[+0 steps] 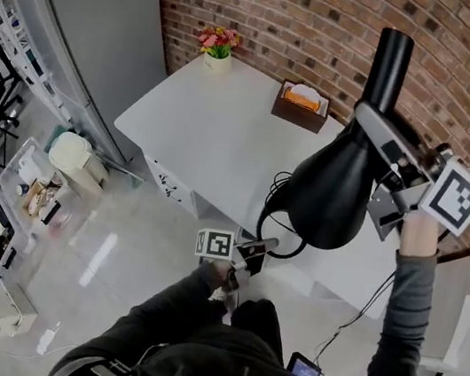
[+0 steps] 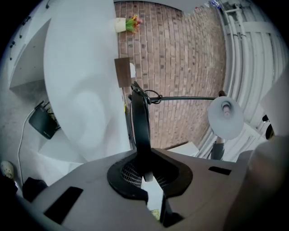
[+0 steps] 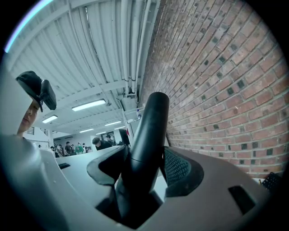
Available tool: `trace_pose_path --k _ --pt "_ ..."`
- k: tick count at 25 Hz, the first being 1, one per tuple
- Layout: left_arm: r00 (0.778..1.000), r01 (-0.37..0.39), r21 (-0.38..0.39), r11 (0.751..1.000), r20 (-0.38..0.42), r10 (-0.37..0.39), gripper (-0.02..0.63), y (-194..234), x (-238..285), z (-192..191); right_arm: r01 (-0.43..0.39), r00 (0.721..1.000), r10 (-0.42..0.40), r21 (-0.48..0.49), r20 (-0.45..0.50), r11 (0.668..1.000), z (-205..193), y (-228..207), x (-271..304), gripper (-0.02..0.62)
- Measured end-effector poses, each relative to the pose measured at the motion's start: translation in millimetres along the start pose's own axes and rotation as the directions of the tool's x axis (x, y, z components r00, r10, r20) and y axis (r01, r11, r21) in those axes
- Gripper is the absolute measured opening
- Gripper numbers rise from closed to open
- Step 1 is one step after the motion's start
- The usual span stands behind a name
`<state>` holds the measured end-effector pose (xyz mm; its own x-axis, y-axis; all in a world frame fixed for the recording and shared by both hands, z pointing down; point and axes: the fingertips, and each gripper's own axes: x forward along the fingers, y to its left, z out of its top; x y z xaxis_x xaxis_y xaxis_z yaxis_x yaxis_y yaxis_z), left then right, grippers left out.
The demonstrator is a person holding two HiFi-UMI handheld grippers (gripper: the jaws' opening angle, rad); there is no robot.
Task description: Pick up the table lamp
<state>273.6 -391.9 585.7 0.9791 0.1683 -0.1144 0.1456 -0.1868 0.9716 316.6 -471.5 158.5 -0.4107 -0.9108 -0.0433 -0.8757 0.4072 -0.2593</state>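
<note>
From the head view, the black table lamp (image 1: 329,190), with its domed metal shade and round tube neck, hangs in the air in front of the person. It sits over the near edge of the long white surface (image 1: 216,143) and appears clear of it, so the pick-up looks largely done. The right gripper (image 1: 374,126) is raised high and clamps the neck just above the shade, probably because the weight sits there. The left gripper (image 1: 258,248) is lower and nearer the body and pinches a thin black part under the shade, likely to stop the lamp swinging. A small white pot of pink and yellow flowers (image 1: 217,47) and a brown tissue box (image 1: 302,106) stand near the far edge of the surface, well apart from the lamp. In the left gripper view, the jaws are nearly together on a flat black strip (image 2: 141,126) that runs away from them to a joint where a black cord (image 2: 153,97) loops. Which part of the lamp this strip is I cannot tell. In the right gripper view, the jaws are closed around the lamp's thick black tube (image 3: 151,126), which fills the gap between the pads, with the red brick wall (image 3: 226,90) close behind. Gripping in two places should keep the lamp from tipping.
</note>
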Motion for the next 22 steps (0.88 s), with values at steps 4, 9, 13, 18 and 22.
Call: trace_pose_path --k 4,9,13,18,22 --pt "0.999 0.03 0.049 0.998 -0.015 -0.029 0.018 -19.3 7.9 15.2 -0.025 0.999 0.026 -0.016 0.027 1.0 24.7 7.2 0.2 0.25" --pt "0.999 0.045 0.079 0.996 -0.032 -0.042 0.018 -32.8 11.6 25.5 -0.037 0.998 0.04 -0.051 0.057 0.998 40.9 21.9 -3.4 0.25" --pt "0.998 0.051 0.08 0.995 -0.039 -0.048 0.018 -39.4 12.9 28.5 -0.044 0.996 0.048 -0.056 0.076 0.997 48.5 29.9 -0.7 0.25" --pt "0.996 0.072 0.091 0.993 -0.056 -0.067 0.018 -48.4 10.3 24.8 -0.053 0.995 0.059 -0.071 0.079 0.996 51.6 41.7 -2.0 0.25" --pt "0.995 0.085 0.092 0.992 -0.068 -0.079 0.017 -52.7 6.4 20.1 -0.04 0.995 0.046 -0.072 0.089 0.997 53.5 46.8 -4.8 0.251"
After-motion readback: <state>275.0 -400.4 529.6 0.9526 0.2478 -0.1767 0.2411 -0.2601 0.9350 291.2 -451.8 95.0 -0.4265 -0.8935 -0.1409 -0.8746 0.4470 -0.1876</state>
